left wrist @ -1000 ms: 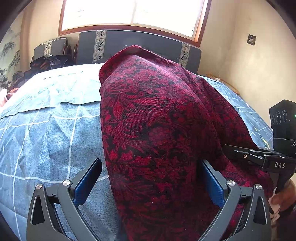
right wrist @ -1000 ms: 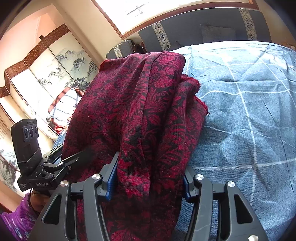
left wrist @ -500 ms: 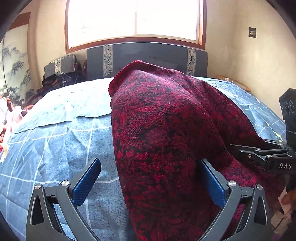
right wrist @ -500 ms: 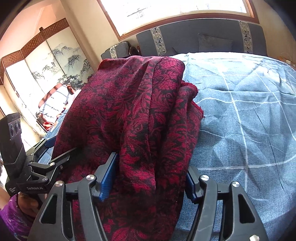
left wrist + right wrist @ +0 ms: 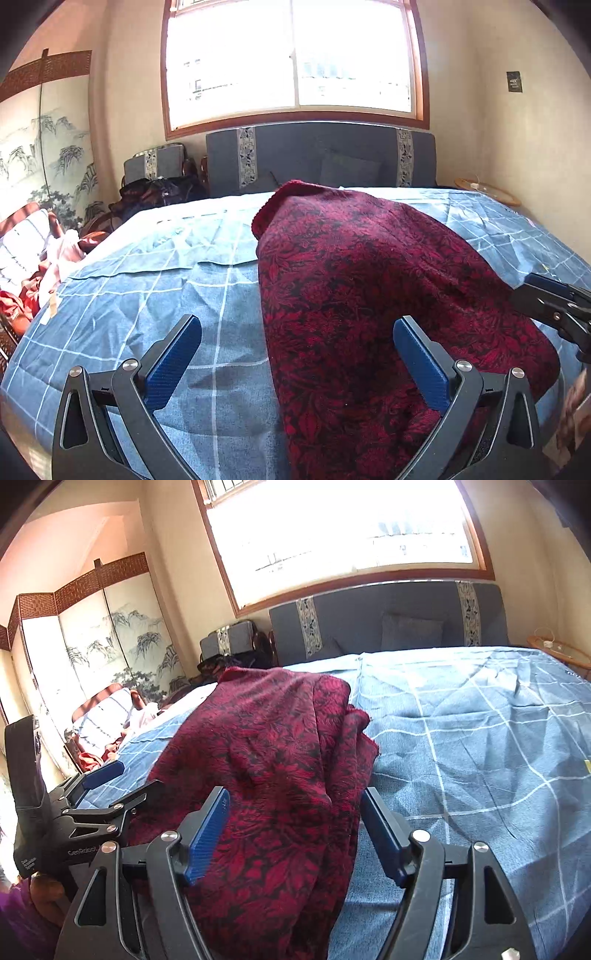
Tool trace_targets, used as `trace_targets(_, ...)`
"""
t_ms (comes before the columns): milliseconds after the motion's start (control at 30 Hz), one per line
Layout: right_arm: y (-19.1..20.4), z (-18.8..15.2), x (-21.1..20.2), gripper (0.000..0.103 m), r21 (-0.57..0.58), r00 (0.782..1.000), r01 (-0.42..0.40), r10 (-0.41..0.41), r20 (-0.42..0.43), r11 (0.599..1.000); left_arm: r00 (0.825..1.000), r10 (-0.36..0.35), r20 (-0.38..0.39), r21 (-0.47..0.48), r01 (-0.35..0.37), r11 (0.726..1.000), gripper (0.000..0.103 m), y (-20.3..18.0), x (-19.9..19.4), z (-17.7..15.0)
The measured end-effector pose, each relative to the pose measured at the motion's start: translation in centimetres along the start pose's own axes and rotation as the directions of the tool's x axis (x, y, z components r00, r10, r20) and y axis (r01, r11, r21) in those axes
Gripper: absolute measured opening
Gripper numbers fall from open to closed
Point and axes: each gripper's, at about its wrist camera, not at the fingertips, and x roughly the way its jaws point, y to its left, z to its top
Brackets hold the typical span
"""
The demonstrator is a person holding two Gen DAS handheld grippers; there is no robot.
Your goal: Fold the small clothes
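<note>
- My right gripper has its fingers opening now; the red patterned garment lies between them, but the pads do not press it
- My left gripper has its fingers wide apart; the cloth's edge runs between them and lies against the right pad only, so it is not clamped
- The garment is on the bed, a long folded bundle that reaches from my fingers toward the headboard
- I think the fold is laid down and I am letting go. One risk: the rough knit could catch on a pad as I draw back, and this would pull the top layer open again
- Another risk: the right side of the bundle looks thick and uneven, with loose layers, so it may slide apart when nothing holds it
- The near end of the garment is cut off under both grippers, so I cannot tell if its edges are aligned
- What kind of garment it is, I cannot make out
- The window is very bright, and nothing outside is readable
</note>
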Motion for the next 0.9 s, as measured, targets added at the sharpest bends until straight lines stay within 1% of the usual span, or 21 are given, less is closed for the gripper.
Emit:
trace_targets(33, 0.4, 0.0, -0.9, 0.086, -0.007, 1.0, 0.013, -0.013, 0.026, 1.0, 1.0, 0.013, 0.013, -0.008, -0.013, 1.0, 0.103, 0.0, -0.5, 0.2)
trace_targets(67, 0.9, -0.1, -1.8, 0.095, -0.018, 0.998, 0.02, -0.019, 0.052, 1.0, 0.999, 0.031, 0.036, -0.017, -0.031, 0.999, 0.103, 0.1, -1.2, 0.4)
trace_targets(100, 1.1, -0.1, -2.5, 0.099, -0.028, 0.997, 0.024, -0.022, 0.074, 0.999, 0.997, 0.05, 0.063, -0.028, -0.049, 0.998, 0.103, 0.2, -2.0, 0.6)
trace_targets(167, 1.9, -0.1, -3.8, 0.099, -0.053, 0.995, 0.028, -0.022, 0.099, 0.998, 0.991, 0.078, 0.109, -0.053, -0.073, 0.996, 0.103, 0.3, -3.7, 1.0)
trace_targets(267, 2.9, 0.3, -4.9, 0.1, -0.079, 0.994, 0.024, -0.016, 0.108, 0.997, 0.987, 0.068, 0.148, -0.074, -0.058, 0.996, 0.103, 0.6, -5.6, 2.0)
trace_targets(367, 3.3, 0.8, -5.7, 0.101, -0.069, 0.993, 0.002, 0.007, 0.122, 0.998, 0.981, 0.084, 0.175, -0.068, -0.073, 0.995, 0.103, 0.3, -7.0, 2.8)
trace_targets(433, 3.8, 1.0, -6.3, 0.101, -0.072, 0.991, -0.007, 0.016, 0.13, 0.997, 0.983, 0.072, 0.167, -0.051, -0.064, 0.997, 0.103, -0.1, -7.4, 3.3)
trace_targets(533, 4.3, 1.1, -6.7, 0.102, -0.088, 0.99, -0.011, 0.023, 0.136, 0.996, 0.987, 0.028, 0.156, -0.041, -0.022, 0.999, 0.103, -0.5, -7.8, 3.6)
trace_targets(633, 4.5, 1.0, -6.7, 0.102, -0.095, 0.991, -0.013, 0.025, 0.133, 0.995, 0.993, -0.023, 0.116, -0.051, 0.029, 0.998, 0.103, -0.7, -7.3, 3.6)
trace_targets(733, 4.3, 0.9, -6.5, 0.102, -0.089, 0.992, -0.015, 0.026, 0.122, 0.996, 0.996, -0.006, 0.088, -0.068, 0.012, 0.998, 0.103, -0.6, -6.6, 3.1)
trace_targets(833, 3.9, 0.7, -6.1, 0.102, -0.079, 0.994, -0.012, 0.021, 0.107, 0.997, 0.999, -0.028, 0.037, -0.054, 0.03, 0.998, 0.103, -0.8, -5.3, 2.6)
trace_targets(867, 3.8, 0.7, -6.0, 0.102, -0.073, 0.995, -0.013, 0.021, 0.101, 0.997, 0.999, -0.035, 0.037, -0.065, 0.037, 0.997, 0.103, -0.7, -5.0, 2.4)
trace_targets(900, 3.6, 0.6, -5.9, 0.102, -0.068, 0.995, -0.016, 0.022, 0.096, 0.998, 0.998, -0.031, 0.056, -0.08, 0.035, 0.996, 0.103, -0.6, -5.1, 2.3)
